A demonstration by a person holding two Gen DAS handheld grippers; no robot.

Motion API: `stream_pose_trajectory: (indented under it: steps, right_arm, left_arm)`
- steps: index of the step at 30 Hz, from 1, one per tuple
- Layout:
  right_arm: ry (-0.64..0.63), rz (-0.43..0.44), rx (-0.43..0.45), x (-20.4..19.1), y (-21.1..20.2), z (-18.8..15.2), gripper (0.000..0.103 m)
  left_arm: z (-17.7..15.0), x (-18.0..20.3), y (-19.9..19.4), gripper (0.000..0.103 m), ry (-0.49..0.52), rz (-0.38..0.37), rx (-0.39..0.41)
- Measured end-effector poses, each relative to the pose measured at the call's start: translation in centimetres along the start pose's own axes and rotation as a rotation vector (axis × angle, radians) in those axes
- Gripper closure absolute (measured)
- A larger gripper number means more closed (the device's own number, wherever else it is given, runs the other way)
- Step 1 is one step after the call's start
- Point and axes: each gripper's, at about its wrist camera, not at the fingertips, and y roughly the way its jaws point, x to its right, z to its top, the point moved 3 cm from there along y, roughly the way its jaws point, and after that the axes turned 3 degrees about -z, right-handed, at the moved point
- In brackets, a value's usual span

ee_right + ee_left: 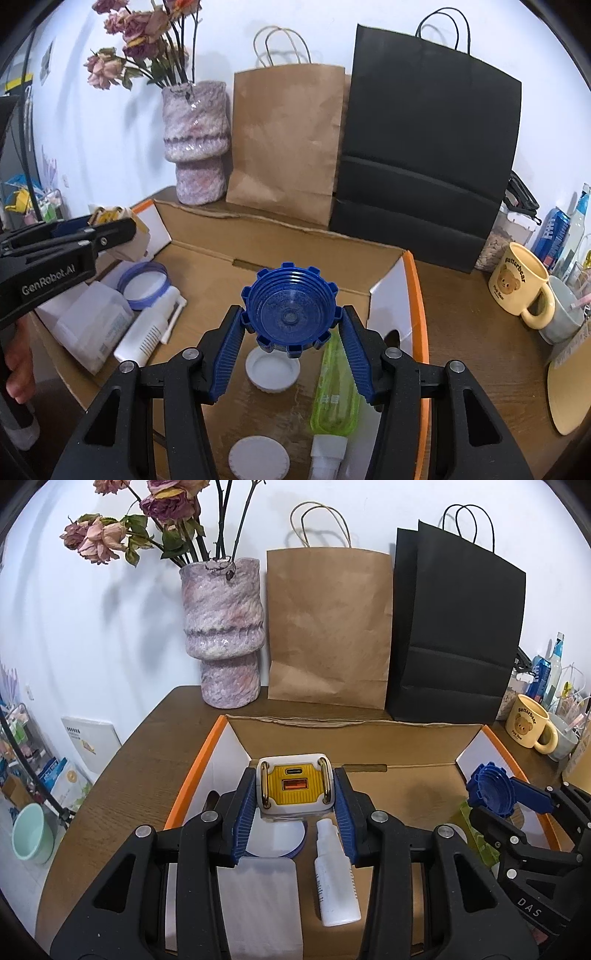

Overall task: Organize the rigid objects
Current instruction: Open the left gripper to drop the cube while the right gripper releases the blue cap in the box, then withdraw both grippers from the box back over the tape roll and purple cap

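My left gripper (294, 792) is shut on a white and yellow charger block (293, 786), held above the open cardboard box (314, 742). Under it in the box lie a white spray bottle (336, 878), a blue-rimmed round lid (280, 843) and a white packet (258, 904). My right gripper (290, 319) is shut on a blue notched cap (290, 308), its hollow side facing the camera, over the box's right part. Below the cap lie a white lid (273, 371), a green bottle (334, 391) and a second white lid (258, 459). In the left wrist view the right gripper (491, 790) shows at the right with the cap.
A pink vase (223, 631) with dried roses, a brown paper bag (328, 627) and a black paper bag (458, 627) stand behind the box against the wall. A yellow bear mug (521, 286) and a grey cup (561, 317) sit right of the box. A hand (16, 365) shows at left.
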Motion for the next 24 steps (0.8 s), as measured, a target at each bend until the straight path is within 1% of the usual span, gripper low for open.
stream_pose_trajectory:
  steps: [1, 2, 3, 4, 5, 6, 8, 10, 18, 24]
  right_arm:
    - [-0.003, -0.006, -0.002, 0.0, -0.1, 0.0, 0.043]
    - [-0.005, -0.009, 0.000, 0.0, -0.1, 0.0, 0.029]
    - [-0.005, -0.011, 0.002, -0.1, -0.2, -0.1, 0.011]
    - [-0.007, -0.012, 0.005, -0.1, -0.3, -0.1, 0.008]
    - [-0.009, -0.016, 0.004, -0.2, -0.4, -0.1, 0.008]
    - [-0.010, -0.026, 0.002, -0.2, -0.5, -0.1, 0.008]
    - [-0.004, -0.021, 0.011, -0.1, -0.8, 0.0, 0.008]
    - [0.000, -0.022, 0.017, 0.0, -0.9, 0.1, 0.008]
    - [0.010, -0.022, 0.017, 0.2, -0.9, 0.1, 0.008]
    - [0.019, -0.015, 0.026, 0.4, -1.1, 0.0, 0.008]
  left_arm:
    - [0.0, -0.1, -0.2, 0.066, -0.001, 0.002, 0.008]
    - [0.0, -0.1, -0.4, 0.058, 0.001, 0.004, 0.012]
    - [0.1, -0.1, -0.5, 0.051, 0.003, 0.004, 0.018]
    - [0.1, -0.1, -0.7, 0.035, 0.001, 0.006, 0.027]
    - [0.2, -0.3, -0.8, 0.026, -0.002, 0.009, 0.034]
    - [0.2, -0.4, -1.0, 0.021, -0.006, 0.019, 0.041]
    - [0.4, -0.6, -1.1, 0.000, -0.017, 0.022, 0.051]
    - [0.5, -0.8, -1.5, 0.000, -0.026, 0.027, 0.068]
    - [0.6, -0.6, -1.5, 0.000, -0.014, 0.032, 0.069]
    - [0.5, -0.7, -1.6, 0.000, -0.023, 0.033, 0.067]
